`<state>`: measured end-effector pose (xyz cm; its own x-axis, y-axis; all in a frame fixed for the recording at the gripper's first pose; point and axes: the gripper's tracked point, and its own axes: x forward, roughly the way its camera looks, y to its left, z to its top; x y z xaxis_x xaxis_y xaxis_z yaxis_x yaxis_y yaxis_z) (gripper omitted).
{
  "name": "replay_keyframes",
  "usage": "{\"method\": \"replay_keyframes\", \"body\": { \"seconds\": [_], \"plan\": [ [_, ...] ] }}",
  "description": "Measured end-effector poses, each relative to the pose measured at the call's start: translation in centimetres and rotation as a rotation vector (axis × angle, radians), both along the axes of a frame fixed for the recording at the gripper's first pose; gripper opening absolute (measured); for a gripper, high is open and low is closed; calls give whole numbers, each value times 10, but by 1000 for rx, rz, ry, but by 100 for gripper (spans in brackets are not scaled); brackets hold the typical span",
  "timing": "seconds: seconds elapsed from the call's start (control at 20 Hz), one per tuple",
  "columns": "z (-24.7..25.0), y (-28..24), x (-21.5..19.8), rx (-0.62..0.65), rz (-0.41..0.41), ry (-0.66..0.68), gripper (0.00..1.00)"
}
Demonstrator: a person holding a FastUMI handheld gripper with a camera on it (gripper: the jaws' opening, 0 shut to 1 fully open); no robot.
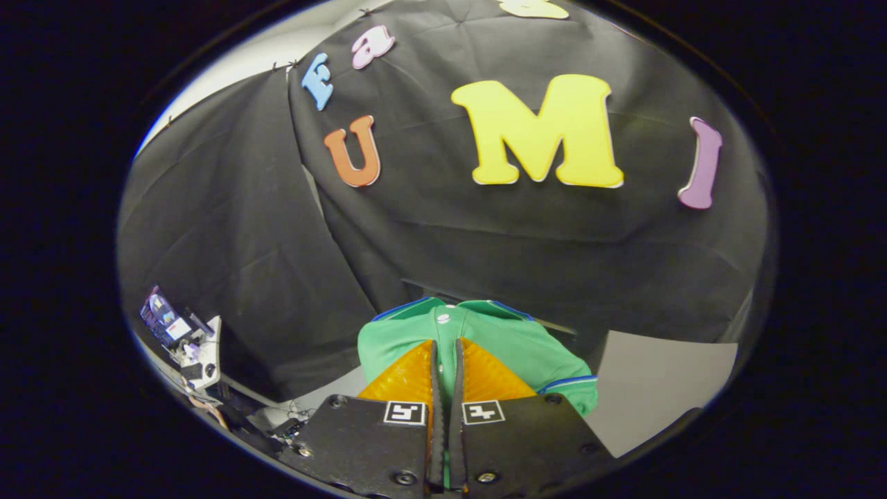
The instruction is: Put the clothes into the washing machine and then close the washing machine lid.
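Observation:
A green garment [513, 339] with blue trim and a small white button hangs from my gripper [447, 343]. Both fingers are pressed together on a fold of the green cloth, and the rest of the garment drapes ahead of the fingertips and to their right. The garment is lifted off the surface, with the black booth wall behind it.
A pale grey flat surface [658, 381] lies beyond the fingers to the right. Off to the left, past the booth wall's edge, stands a cluttered desk [183, 339] with small devices and cables.

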<state>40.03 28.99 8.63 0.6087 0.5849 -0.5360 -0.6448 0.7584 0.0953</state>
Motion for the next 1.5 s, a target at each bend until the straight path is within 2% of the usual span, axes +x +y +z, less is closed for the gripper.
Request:
{"method": "replay_keyframes", "body": {
  "seconds": [0.3,0.6,1.5],
  "plan": [
    [-33,51,6,-31,54,43,7],
    [-81,71,16,-66,52,89,6],
    [-233,73,63,-144,-92,164,6]
  ]
}}
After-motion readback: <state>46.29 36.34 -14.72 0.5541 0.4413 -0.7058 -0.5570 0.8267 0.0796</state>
